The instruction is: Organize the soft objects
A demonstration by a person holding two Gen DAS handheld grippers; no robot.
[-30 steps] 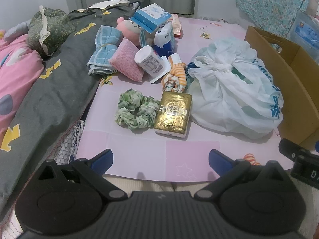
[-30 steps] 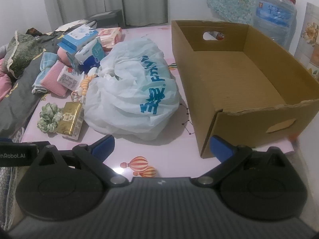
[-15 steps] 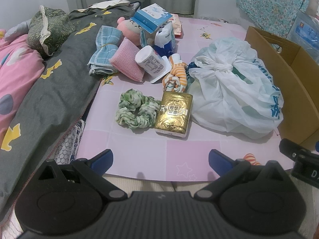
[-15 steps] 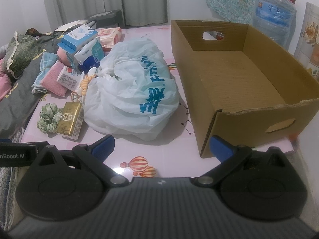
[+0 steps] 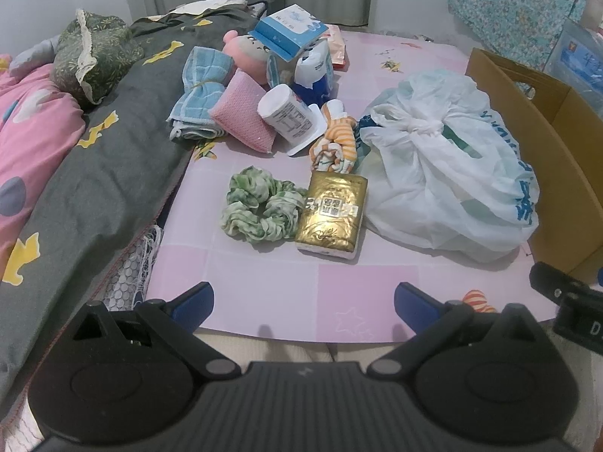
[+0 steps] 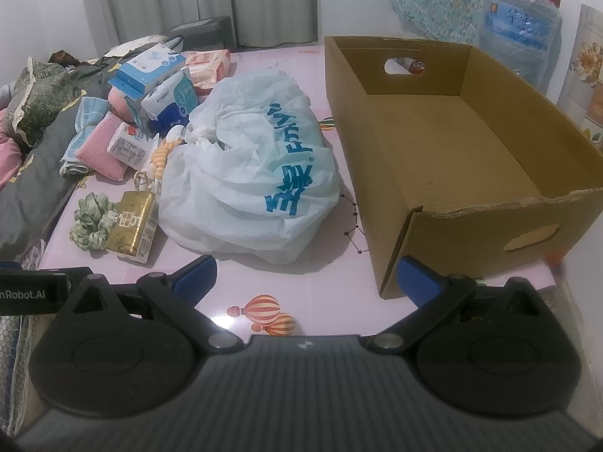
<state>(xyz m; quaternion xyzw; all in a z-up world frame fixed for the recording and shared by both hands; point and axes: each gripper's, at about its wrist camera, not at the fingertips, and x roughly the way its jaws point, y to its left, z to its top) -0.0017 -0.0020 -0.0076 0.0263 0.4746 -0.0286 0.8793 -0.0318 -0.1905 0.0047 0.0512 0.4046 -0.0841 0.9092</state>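
Box (image 6: 448,143) interior bare, right view only.

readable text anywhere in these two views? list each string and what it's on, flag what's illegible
"nRobot.AI", cut off at the frame edge, on the left gripper body, seen in the right wrist view.
"ZONBO" (last letter uncertain) on the blue-and-white tissue pack.
Large blue characters and slanted Latin letters on the white plastic bag: not legible.
Gold tissue pack label: too blurred.
White bottle label: too small.
Water jug label, blue characters: unreadable.
Cardboard box: no text visible.
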